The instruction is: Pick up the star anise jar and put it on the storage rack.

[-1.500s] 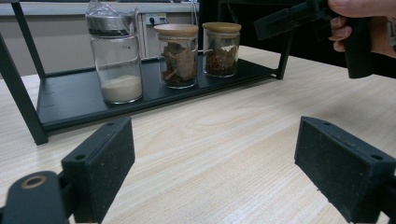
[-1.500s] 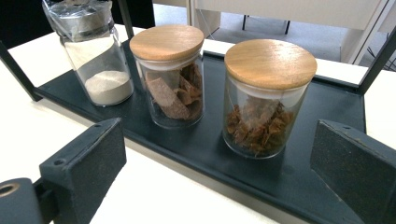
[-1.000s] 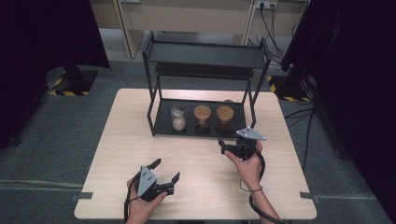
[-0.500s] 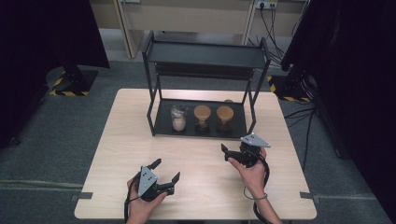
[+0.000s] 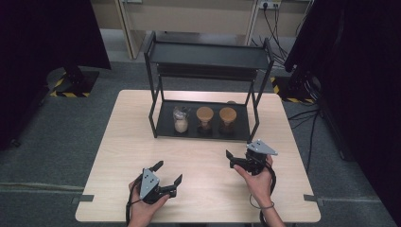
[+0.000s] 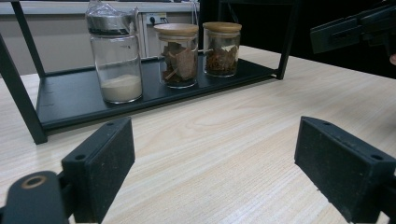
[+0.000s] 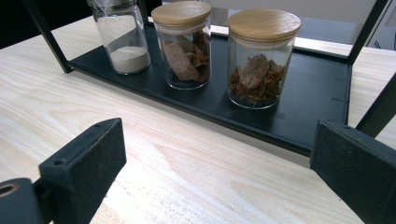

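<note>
A black two-tier rack (image 5: pixel 206 55) stands at the back of the wooden table (image 5: pixel 123 137). On its lower shelf stand a glass shaker of white powder (image 5: pixel 180 119) and two wooden-lidded jars (image 5: pixel 204 117) (image 5: pixel 227 116) of brown dried pieces. My left gripper (image 5: pixel 169 172) rests near the front edge, open and empty. My right gripper (image 5: pixel 230 160) hovers just in front of the rack, open and empty. The left gripper view looks between its pads (image 6: pixel 100 165) at the shaker (image 6: pixel 116 56) and jars (image 6: pixel 177 53). The right gripper view faces the jars (image 7: pixel 261 56) closely.
The rack's upper shelf (image 5: pixel 208 66) overhangs the jars, and its corner posts (image 5: pixel 255 113) flank the lower shelf (image 7: pixel 322 93). In the left gripper view, the right gripper (image 6: pixel 355 25) shows at top right. Black stands and cables sit on the floor (image 5: pixel 66 85) around the table.
My right gripper has drawn back from the rack toward the table's front edge. The left gripper has stayed put.
</note>
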{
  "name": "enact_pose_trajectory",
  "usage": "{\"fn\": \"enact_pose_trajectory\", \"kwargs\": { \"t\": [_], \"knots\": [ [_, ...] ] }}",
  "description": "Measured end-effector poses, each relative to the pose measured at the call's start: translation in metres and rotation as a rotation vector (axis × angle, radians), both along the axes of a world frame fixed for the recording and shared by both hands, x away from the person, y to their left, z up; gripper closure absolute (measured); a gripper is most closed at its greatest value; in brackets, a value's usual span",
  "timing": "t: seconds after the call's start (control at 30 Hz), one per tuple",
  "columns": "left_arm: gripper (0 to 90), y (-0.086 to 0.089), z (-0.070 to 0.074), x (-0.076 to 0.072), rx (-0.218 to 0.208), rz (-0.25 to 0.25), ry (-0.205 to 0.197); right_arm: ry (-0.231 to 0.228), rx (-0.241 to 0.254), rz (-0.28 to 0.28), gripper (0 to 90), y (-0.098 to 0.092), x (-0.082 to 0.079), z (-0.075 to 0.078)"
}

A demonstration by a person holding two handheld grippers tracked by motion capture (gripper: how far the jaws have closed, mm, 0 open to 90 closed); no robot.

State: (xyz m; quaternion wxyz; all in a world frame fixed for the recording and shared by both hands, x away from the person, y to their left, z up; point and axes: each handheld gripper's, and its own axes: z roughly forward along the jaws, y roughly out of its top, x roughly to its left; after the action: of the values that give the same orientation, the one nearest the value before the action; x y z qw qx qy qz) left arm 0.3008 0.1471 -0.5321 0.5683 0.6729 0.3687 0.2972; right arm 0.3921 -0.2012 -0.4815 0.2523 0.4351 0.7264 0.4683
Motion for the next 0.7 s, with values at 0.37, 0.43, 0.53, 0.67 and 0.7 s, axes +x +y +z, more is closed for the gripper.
{"fn": "enact_pose_trajectory", "kwargs": {
  "t": [0.37,0.43,0.53,0.67,0.7],
  "knots": [
    [11.9,0.0,0.0,0.0,0.0,0.001,0.001,-0.006,0.003,0.003,4.0,-0.006,-0.011,-0.001],
    [11.8,0.0,0.0,0.0,-0.001,0.001,0.001,-0.007,0.002,0.003,4.0,-0.008,-0.013,-0.001],
    [11.9,0.0,0.0,0.0,0.0,0.001,0.0,-0.005,0.004,0.004,4.0,-0.009,-0.016,-0.002],
    [11.9,0.0,0.0,0.0,-0.001,0.001,0.001,-0.006,0.005,0.002,3.9,-0.011,-0.019,-0.004],
    [11.8,0.0,0.0,0.0,-0.001,0.001,0.002,-0.007,0.006,0.001,4.0,-0.011,-0.02,-0.004]
  ]
}}
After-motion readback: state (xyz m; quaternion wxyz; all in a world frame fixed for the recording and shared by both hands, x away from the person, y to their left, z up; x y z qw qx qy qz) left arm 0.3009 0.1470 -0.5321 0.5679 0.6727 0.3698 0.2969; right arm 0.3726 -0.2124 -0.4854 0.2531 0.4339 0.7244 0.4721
